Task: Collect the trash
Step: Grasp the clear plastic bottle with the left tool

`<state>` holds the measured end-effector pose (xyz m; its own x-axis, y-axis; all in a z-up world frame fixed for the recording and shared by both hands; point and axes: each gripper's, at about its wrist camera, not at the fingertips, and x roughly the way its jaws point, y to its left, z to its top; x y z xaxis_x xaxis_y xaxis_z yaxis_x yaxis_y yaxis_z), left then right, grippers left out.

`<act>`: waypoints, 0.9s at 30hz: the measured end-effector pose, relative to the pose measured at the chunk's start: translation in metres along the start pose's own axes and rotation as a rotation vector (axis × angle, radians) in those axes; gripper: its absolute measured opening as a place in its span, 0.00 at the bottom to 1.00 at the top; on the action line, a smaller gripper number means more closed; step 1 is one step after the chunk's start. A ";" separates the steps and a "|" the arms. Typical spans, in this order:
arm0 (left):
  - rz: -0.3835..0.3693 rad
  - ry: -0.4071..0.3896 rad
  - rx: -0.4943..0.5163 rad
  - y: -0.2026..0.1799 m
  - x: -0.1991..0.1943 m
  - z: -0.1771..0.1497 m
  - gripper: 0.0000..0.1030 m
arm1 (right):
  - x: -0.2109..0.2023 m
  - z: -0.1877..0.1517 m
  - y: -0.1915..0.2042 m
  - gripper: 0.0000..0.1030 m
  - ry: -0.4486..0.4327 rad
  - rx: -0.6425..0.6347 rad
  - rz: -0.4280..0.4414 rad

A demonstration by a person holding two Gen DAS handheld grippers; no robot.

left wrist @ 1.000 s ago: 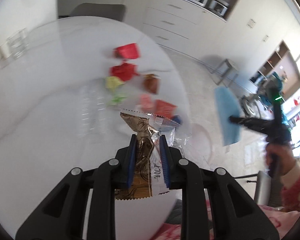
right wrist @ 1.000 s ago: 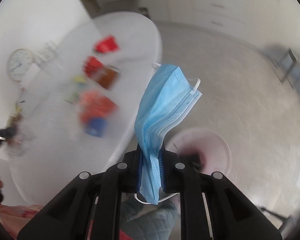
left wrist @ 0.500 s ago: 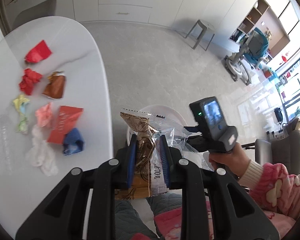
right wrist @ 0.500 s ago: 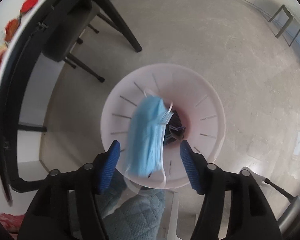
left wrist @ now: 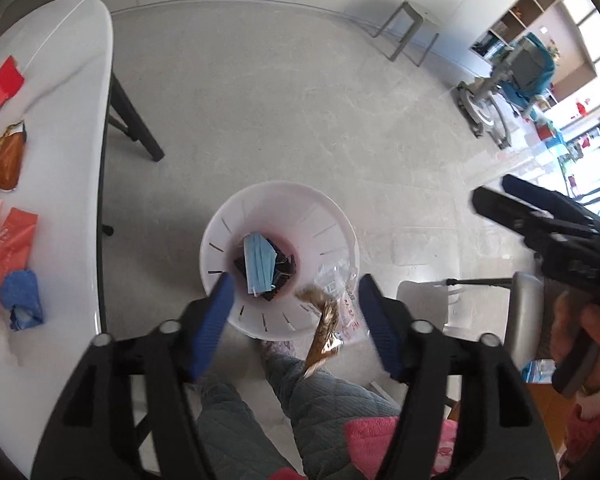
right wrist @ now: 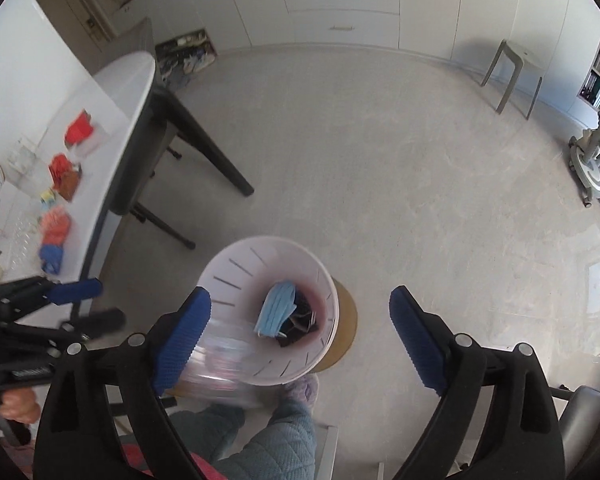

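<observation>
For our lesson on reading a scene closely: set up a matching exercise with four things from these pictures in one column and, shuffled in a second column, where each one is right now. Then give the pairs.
Things
1. blue face mask
2. brown snack wrapper
3. blue crumpled scrap
4. white bin

Places
A. on the white table, near its edge
B. on the floor beside the table
C. loose between the opening jaws of the left hand-held gripper, touching neither
D. lying at the bottom of the bin

Pairs: 1-D, 2-C, 3-A, 4-B
</observation>
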<state>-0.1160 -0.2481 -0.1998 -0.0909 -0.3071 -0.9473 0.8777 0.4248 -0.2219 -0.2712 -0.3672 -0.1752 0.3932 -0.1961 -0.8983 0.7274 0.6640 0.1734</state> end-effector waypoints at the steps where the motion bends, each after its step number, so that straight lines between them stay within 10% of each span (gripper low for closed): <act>1: 0.000 -0.005 -0.004 -0.001 -0.002 0.000 0.64 | -0.005 0.005 0.001 0.88 -0.015 -0.002 0.010; 16: 0.213 -0.309 -0.253 0.065 -0.158 -0.023 0.89 | -0.070 0.063 0.068 0.94 -0.197 -0.210 0.175; 27: 0.385 -0.333 -0.545 0.192 -0.203 -0.086 0.92 | -0.068 0.079 0.173 0.98 -0.189 -0.403 0.278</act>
<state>0.0303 -0.0306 -0.0701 0.3993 -0.2568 -0.8801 0.4533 0.8897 -0.0539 -0.1280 -0.2957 -0.0523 0.6623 -0.0757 -0.7454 0.3218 0.9272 0.1918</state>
